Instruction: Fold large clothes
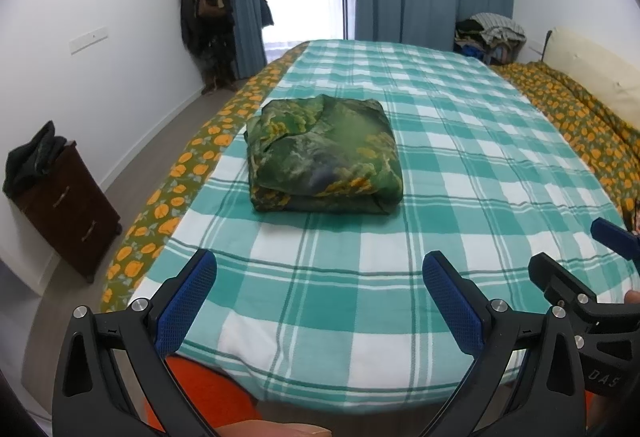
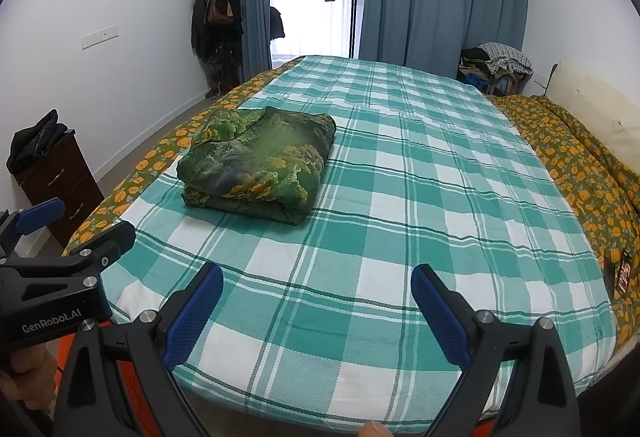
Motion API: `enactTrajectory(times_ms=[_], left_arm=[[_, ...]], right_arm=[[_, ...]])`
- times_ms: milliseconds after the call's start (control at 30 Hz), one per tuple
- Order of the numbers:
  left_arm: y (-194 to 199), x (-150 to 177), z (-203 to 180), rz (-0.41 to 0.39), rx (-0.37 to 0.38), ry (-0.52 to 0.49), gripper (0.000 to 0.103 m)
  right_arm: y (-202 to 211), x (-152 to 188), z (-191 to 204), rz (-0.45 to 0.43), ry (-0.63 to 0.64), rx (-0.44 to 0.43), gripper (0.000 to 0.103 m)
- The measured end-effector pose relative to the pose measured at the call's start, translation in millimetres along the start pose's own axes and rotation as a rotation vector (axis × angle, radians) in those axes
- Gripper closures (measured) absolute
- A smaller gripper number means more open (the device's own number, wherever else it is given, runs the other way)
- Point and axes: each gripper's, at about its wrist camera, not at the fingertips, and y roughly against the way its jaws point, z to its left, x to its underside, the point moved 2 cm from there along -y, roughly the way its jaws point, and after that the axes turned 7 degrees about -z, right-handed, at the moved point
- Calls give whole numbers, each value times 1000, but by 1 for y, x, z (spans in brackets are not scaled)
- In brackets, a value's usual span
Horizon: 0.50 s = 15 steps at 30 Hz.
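Fold looked finished: green printed garment (image 1: 322, 155) lay as a compact bundle on the checked bed (image 1: 460, 165), about 12 o'clock from both empty, spread grippers, left gripper (image 1: 320, 301) and right gripper (image 2: 318, 307); next likely only tidying.

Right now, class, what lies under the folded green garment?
The garment rests on the checked sheet, which overlies an orange-flowered cover. The patch directly beneath the garment is hidden.
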Motion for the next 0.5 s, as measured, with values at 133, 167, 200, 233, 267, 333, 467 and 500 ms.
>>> enactTrajectory(times_ms=[133, 167, 200, 233, 267, 333, 467, 500], left_arm=[[0, 0, -1, 0, 1, -3, 1], [0, 1, -1, 0, 1, -5, 1], [-1, 1, -2, 1, 3, -6, 1], [-1, 2, -3, 2, 5, -8, 1], [-2, 2, -4, 3, 7, -8, 1], [-3, 4, -4, 5, 15, -2, 1], [-5, 6, -5, 7, 12, 11, 1], [-6, 6, -6, 8, 12, 8, 1]], right_arm=[[0, 0, 0, 0, 0, 0, 6], [0, 0, 0, 1, -2, -1, 6], [0, 0, -1, 2, -3, -1, 6], [-1, 0, -1, 2, -4, 0, 6], [-2, 0, -2, 3, -4, 1, 6], [-3, 1, -2, 5, -6, 1, 6], [-5, 1, -5, 10, -9, 0, 6], [-5, 2, -5, 11, -10, -1, 6]])
